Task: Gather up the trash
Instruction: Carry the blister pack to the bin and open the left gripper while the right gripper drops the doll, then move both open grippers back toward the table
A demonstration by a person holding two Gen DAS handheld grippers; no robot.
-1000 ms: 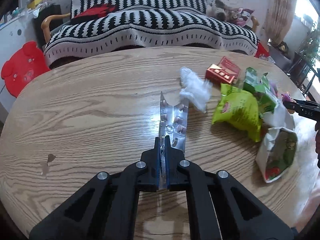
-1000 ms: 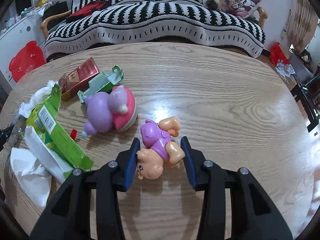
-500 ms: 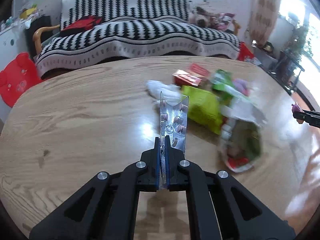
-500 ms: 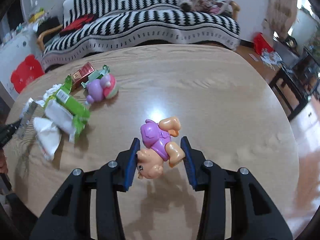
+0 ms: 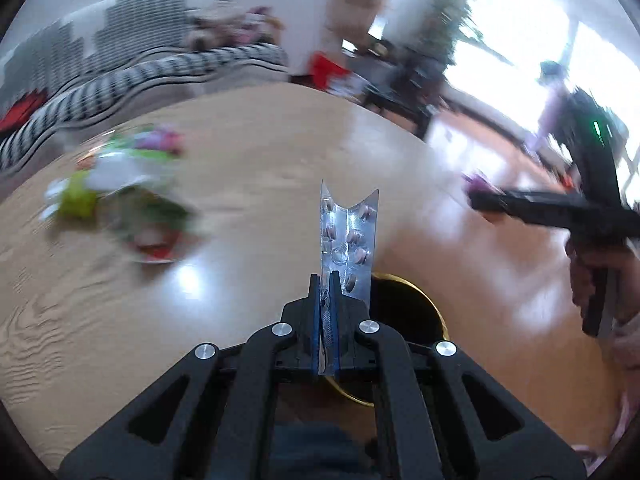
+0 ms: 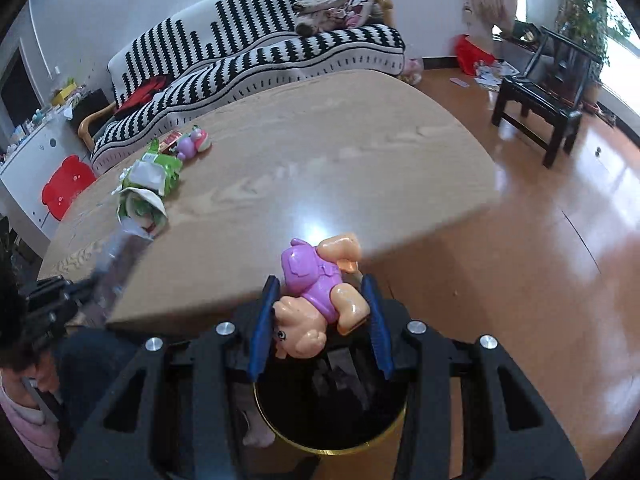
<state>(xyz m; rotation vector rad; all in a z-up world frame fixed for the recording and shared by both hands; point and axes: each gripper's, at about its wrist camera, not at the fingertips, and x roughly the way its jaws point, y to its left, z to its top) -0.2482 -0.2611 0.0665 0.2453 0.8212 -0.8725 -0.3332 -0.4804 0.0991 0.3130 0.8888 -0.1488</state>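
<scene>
The left gripper [image 5: 325, 300] is clamped flat on a blister pack [image 5: 349, 236], which is held on edge at the frame's centre so that the foil sticks up and forward. The pack is thin, silvery and creased, with a notched top edge and small round pills under clear bubbles. Behind it, at lower centre, part of a bin [image 5: 408, 308] is seen: a dark round mouth with a gold rim, so the pack is judged to be carried there for dropping.

The right gripper [image 6: 320, 320] is closed on a toy figure [image 6: 320, 300], gripped across its body between the blue pads [image 6: 260, 328], with the head toward the camera. The toy is hard, glossy plastic, peach-coloured with a purple top and rounded limbs. It is held directly above the bin [image 6: 360, 438] at the bottom of the frame, just off the edge of the table [image 6: 320, 160], presumably for release.

More trash is left in the upper left of the right view: green wrappers [image 6: 154, 172] that look crinkly, a torn white packet [image 6: 140, 208], a small red box [image 6: 173, 138] and a rounded purple-and-pink toy [image 6: 194, 144], clustered on the wood-grain top.
</scene>
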